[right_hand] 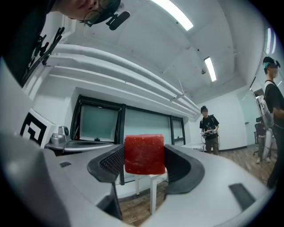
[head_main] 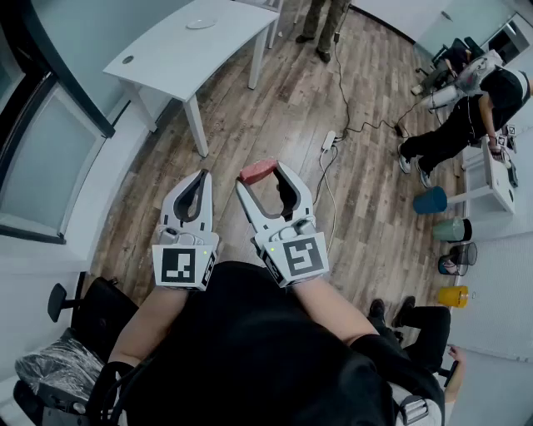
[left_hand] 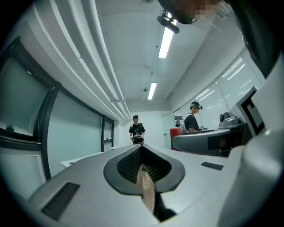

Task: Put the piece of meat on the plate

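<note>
My right gripper (head_main: 260,171) is shut on a red block of meat (head_main: 257,170) and holds it level above the wooden floor. In the right gripper view the meat (right_hand: 143,154) sits squeezed between the two dark pads (right_hand: 112,163) of the gripper (right_hand: 144,156), out at the jaw tips. To its left, my left gripper (head_main: 202,176) is shut with nothing in it. In its own view, the left gripper (left_hand: 141,150) has its jaws meeting in a closed seam. A small round plate (head_main: 201,24) lies on the white table (head_main: 171,58) ahead and to the left.
A power strip (head_main: 329,140) and its cable lie on the floor ahead. Coloured bins (head_main: 430,200) and a seated person (head_main: 466,116) are at the right. A black chair (head_main: 75,333) stands at the lower left. Another person (right_hand: 208,128) stands farther off.
</note>
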`<action>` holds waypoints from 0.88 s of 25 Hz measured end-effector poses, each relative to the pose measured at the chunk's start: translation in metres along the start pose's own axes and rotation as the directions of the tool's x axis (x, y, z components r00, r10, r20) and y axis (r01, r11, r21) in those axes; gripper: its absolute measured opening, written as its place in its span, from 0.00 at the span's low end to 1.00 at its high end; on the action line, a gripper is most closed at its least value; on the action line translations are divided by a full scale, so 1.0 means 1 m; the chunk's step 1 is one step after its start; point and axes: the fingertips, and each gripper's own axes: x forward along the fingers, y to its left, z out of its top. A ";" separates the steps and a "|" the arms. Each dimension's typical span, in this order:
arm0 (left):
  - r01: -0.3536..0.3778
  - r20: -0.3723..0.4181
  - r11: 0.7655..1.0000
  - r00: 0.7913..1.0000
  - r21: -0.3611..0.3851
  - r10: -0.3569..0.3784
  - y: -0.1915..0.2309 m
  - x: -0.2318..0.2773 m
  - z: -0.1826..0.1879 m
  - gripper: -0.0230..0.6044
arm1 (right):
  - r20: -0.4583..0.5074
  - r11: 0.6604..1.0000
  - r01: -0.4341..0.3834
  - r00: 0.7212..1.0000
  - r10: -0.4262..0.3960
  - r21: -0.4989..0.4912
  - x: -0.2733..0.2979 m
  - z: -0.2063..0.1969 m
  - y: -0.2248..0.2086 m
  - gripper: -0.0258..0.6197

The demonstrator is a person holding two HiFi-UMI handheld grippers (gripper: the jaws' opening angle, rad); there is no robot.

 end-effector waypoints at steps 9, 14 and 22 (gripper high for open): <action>0.000 -0.010 1.000 1.000 0.006 0.000 -0.011 0.014 -0.004 0.04 | 0.019 1.000 -0.011 1.000 0.011 -0.001 0.002 0.001 -0.017 0.47; -0.014 -0.023 1.000 1.000 0.012 0.014 -0.024 0.023 -0.005 0.04 | 0.014 0.999 -0.032 0.999 0.032 0.012 -0.001 0.001 -0.031 0.47; -0.073 -0.026 0.997 0.997 0.011 0.073 -0.056 0.034 -0.008 0.04 | 0.038 0.996 -0.085 0.996 0.084 0.020 -0.018 0.001 -0.065 0.47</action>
